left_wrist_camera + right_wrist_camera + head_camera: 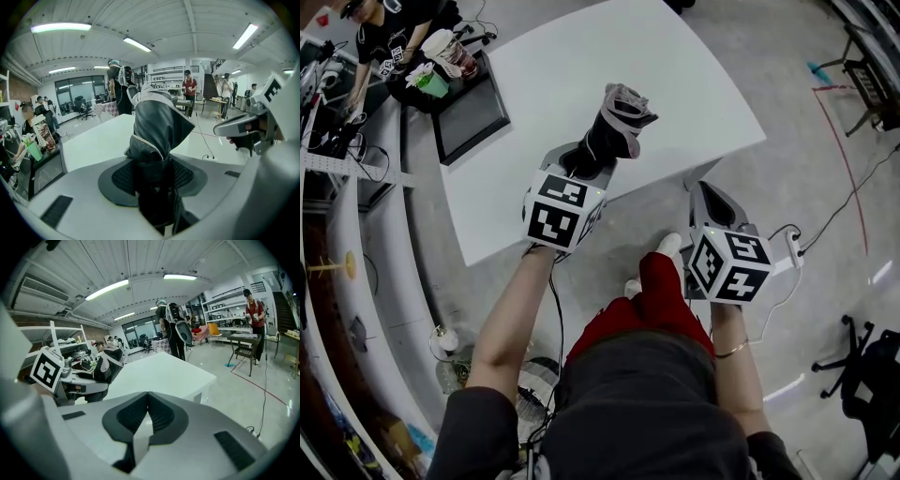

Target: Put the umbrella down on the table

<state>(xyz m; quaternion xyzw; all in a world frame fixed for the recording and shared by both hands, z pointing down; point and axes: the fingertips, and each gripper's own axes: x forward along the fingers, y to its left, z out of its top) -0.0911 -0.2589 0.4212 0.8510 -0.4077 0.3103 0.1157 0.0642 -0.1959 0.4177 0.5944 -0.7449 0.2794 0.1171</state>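
- Lowest in the head view: a dark-clothed lap and a red garment [652, 300], with both forearms reaching forward on either side.
- Right of centre: right gripper [705, 192], off the table's near corner and over the floor. Jaws pressed together on nothing, probably parked there to stay clear of the work.
- Left of centre: left gripper [581, 161], pads clamped on the folded umbrella [617, 122] low on its bundle, likely for leading the free end onto the tabletop.
- Umbrella itself: dark fabric with pale trim, slanting up and away over the near edge of the white table [581, 66]. Seemingly not resting on it yet, so set-down not done.
- Beyond that: bare tabletop, with ample room for laying the bundle flat.
- Upper left of the frame: black tray [473, 117] beside the table's edge, a green cup [431, 84] and other clutter just past it, well apart from the likely landing spot.
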